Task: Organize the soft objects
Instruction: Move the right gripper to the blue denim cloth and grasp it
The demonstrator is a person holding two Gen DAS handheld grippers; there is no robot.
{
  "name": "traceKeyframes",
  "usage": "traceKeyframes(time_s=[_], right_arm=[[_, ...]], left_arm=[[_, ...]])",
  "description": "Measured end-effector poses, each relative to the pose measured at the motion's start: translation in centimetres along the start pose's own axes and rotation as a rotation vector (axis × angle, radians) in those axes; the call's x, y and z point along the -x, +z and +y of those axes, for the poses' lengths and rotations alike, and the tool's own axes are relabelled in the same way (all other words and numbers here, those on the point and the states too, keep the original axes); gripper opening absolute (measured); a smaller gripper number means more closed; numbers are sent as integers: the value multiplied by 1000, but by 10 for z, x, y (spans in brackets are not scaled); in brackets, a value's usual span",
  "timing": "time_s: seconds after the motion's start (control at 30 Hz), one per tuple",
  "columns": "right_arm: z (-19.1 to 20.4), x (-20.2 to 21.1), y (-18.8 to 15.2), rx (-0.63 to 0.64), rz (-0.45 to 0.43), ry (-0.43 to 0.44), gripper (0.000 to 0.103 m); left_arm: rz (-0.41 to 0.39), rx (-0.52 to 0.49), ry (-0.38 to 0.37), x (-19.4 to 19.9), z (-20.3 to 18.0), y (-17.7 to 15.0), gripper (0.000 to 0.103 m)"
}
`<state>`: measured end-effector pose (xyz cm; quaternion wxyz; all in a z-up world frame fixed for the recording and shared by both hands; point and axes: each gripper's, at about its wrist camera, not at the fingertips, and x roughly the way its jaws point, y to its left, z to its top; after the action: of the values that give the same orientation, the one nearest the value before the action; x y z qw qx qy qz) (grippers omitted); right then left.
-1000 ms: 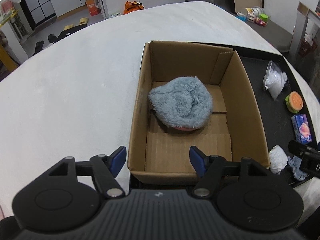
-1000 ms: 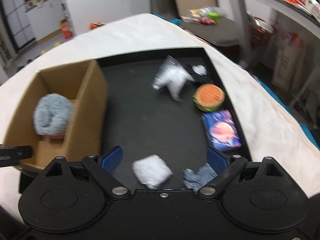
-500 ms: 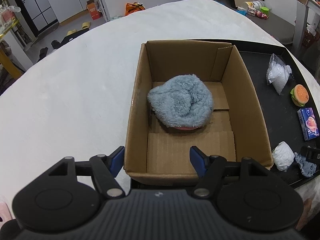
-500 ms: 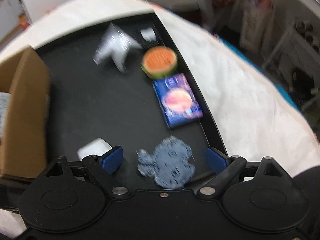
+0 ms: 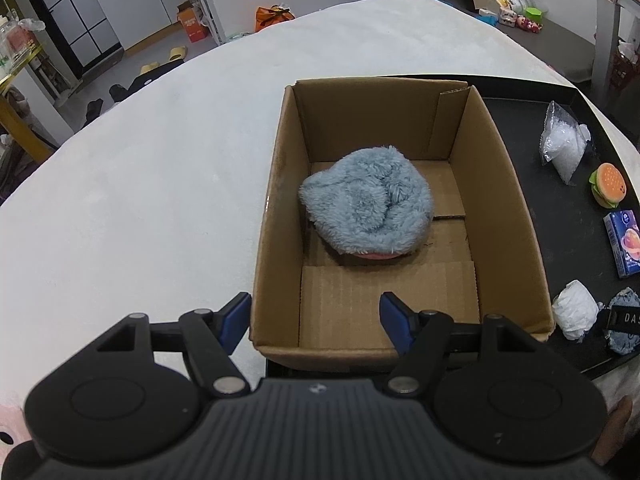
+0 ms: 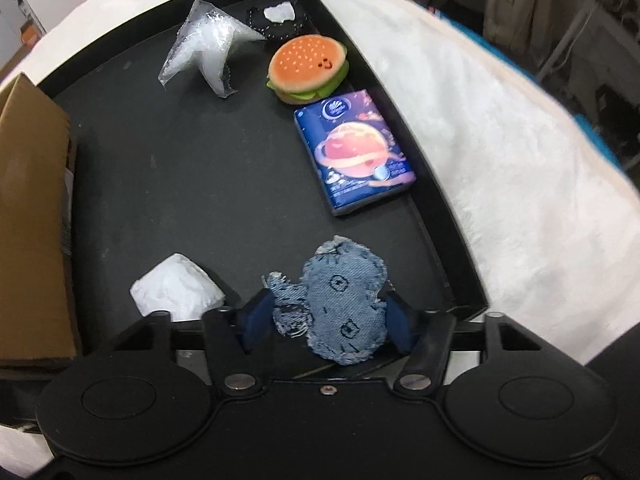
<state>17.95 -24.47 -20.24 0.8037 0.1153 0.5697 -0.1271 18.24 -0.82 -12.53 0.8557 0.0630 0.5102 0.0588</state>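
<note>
**Denim pouch in the right claw's grip**

Here's the right gripper (image 6: 325,326), low over the black tray (image 6: 436,240), and its blue pads are pressed in on either side of the frayed denim pouch (image 6: 340,304). That's a pinch, the fabric filling the whole gap between the fingers. Just to the claw's left, touching nothing, sits a crumpled white wad (image 6: 176,290). Ahead and slightly right, the blue tissue pack (image 6: 354,152) lies flat along the tray wall; beyond it the plush burger (image 6: 307,68), then the clear bag of white filling (image 6: 206,48) further ahead to the left.

Over to the left gripper (image 5: 316,320): fingers spread wide, nothing between them, hovering at the near edge of the cardboard box (image 5: 508,208). One pad sits outside the box's left wall, the other over its floor. Straight ahead of that claw, in the middle of the box, rests the fluffy grey-blue plush (image 5: 366,210), a sliver of pink showing beneath it.
</note>
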Motion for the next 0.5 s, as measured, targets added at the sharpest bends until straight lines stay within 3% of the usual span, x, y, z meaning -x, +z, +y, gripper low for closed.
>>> traceKeyframes(time_s=[0.07,0.27,0.5], right_arm=[[-1,3,0,-9,-25,-3,35],[3,11,-3,12,-54,63,28],[0,27,-1,-17,-95,160,26]], left_arm=[[-2,2,2,1,1,0,69],[-7,8,1,2,3,-1,69],[-15,19,6,4,9,-2,69]])
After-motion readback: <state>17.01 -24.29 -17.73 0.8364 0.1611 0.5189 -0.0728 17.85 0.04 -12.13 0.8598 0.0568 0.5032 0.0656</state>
